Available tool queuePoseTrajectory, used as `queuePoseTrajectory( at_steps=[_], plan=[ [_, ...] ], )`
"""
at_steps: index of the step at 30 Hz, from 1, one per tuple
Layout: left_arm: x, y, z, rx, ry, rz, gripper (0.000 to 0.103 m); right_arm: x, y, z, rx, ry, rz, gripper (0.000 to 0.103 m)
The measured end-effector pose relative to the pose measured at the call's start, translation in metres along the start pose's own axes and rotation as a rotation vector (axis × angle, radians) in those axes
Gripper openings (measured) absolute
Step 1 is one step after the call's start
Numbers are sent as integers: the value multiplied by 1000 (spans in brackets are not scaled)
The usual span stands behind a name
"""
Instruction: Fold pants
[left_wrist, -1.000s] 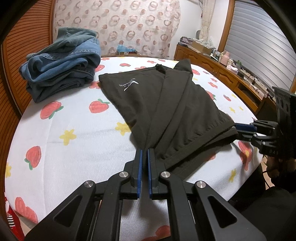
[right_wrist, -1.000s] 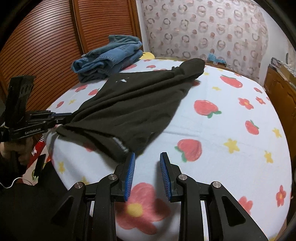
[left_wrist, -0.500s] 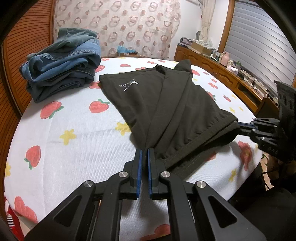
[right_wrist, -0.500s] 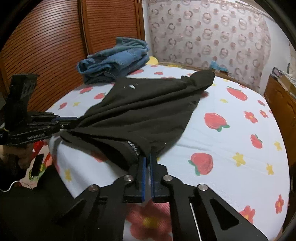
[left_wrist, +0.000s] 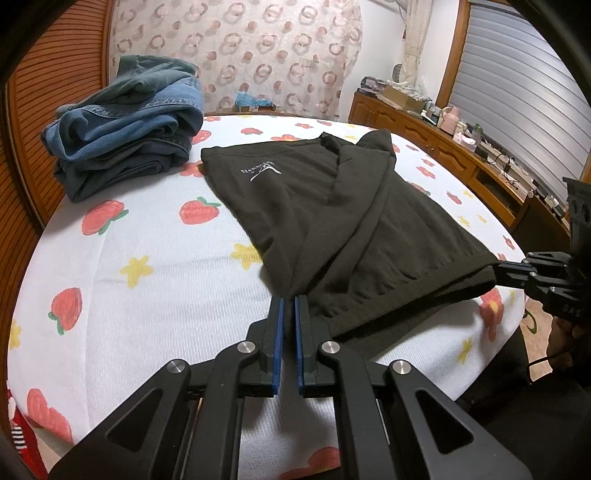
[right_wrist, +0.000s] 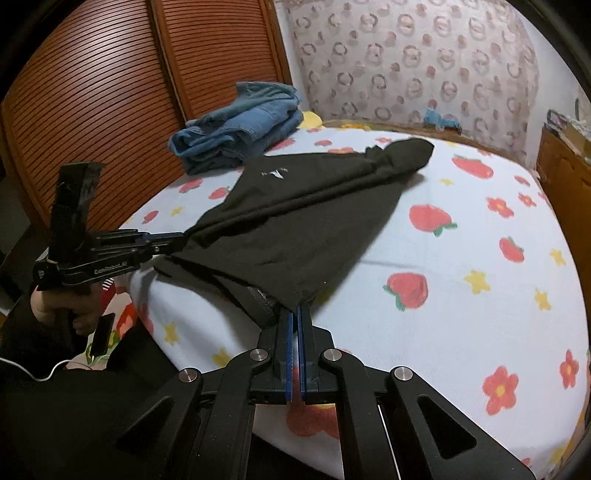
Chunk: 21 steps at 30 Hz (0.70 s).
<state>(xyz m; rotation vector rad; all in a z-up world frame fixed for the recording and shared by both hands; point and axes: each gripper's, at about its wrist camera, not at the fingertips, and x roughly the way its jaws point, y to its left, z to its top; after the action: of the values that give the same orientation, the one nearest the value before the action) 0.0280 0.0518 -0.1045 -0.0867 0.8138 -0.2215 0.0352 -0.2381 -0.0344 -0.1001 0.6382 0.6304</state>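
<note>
Both grippers clamped on the near edge of the black pants

The left gripper (left_wrist: 289, 306) pinches one near corner of the black pants (left_wrist: 332, 221), the right gripper (left_wrist: 506, 269) bites the other at the bed's (left_wrist: 147, 314) edge. White logo faces up. Pile of folded jeans (left_wrist: 125, 122) sits just beside the pants' far corner, wooden dresser (left_wrist: 443, 147) along the right wall.
</note>
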Motion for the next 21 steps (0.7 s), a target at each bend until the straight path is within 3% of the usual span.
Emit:
queuePoseTrajectory(
  at_steps=[3, 9, 14, 21],
  plan=[
    [0, 2, 0, 0, -2, -3, 6, 1, 4, 1, -12, 6, -26, 6],
    [0, 2, 0, 1, -2, -3, 6, -2, 10, 2, -34, 9, -26, 35],
    [-2, 1, -1, 2, -3, -2, 6, -2, 17, -1, -78, 19, -15, 38],
    [-2, 0, -1, 1, -3, -4, 6, 13, 5, 7, -44, 32, -76, 38]
  ],
)
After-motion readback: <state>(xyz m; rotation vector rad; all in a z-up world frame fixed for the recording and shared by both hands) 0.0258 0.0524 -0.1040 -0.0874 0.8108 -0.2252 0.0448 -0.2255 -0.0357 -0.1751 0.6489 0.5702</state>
